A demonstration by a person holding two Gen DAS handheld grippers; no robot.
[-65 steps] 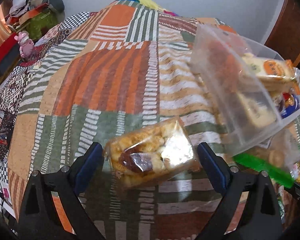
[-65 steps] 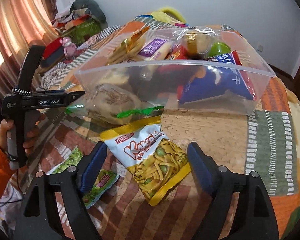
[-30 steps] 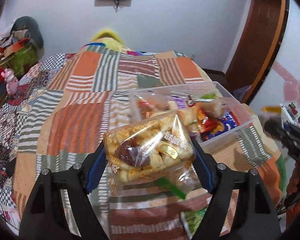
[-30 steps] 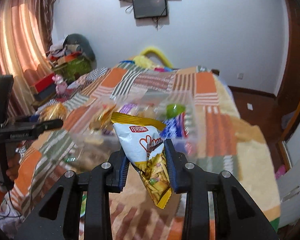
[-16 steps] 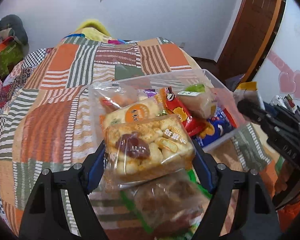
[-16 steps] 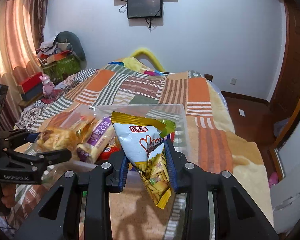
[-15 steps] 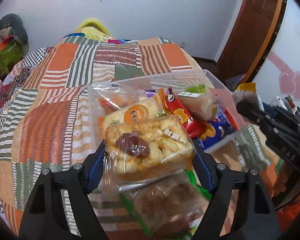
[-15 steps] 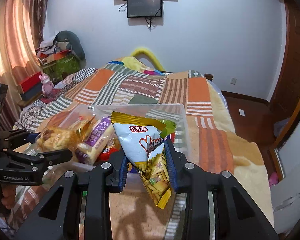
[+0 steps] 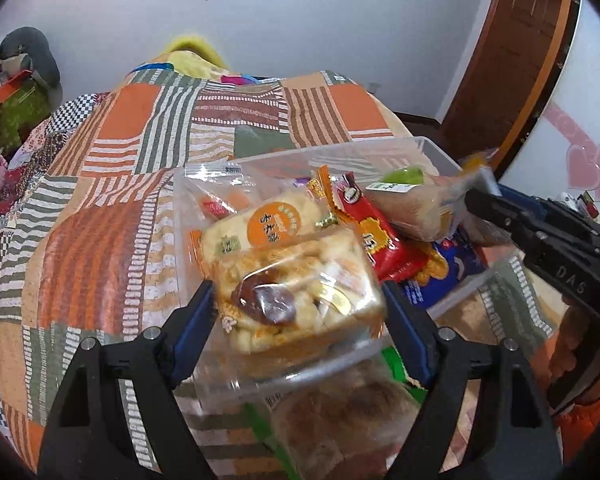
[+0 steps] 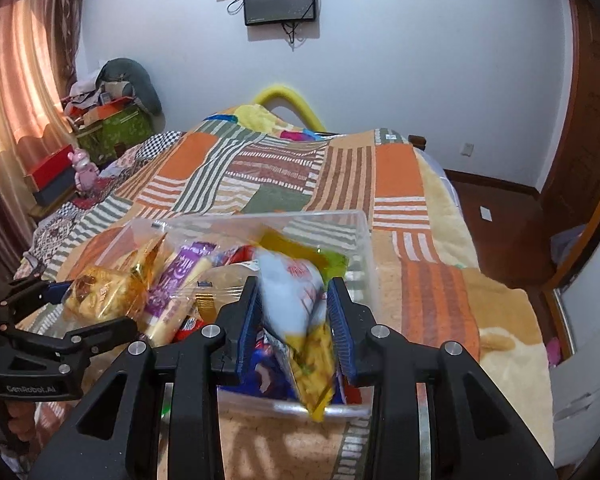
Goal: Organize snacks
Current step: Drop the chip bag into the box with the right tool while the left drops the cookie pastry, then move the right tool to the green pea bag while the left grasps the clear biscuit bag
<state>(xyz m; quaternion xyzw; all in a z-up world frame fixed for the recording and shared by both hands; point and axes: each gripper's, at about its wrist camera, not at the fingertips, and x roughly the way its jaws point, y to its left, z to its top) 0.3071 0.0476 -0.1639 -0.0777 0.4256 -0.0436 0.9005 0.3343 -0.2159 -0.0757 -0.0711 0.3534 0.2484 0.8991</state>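
The tub [image 10: 362, 240] sits on the bed [image 10: 396, 168], packets piled inside it; the pastry pack [image 9: 295, 292] hangs over its near left corner; the chip bag [image 10: 300, 316] hangs over its near right side; another pack [image 9: 340, 412] lies in front of the tub.

Glossy clear plastic bin [image 9: 440, 148] on matt woven patchwork blanket [image 9: 99, 248].

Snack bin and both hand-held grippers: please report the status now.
Left hand-held gripper shut on clear pastry pack, over bin's near edge. Right hand-held gripper shut on pale-blue chip bag, above clear bin. Bin crowded with snacks; no obstruction seen.
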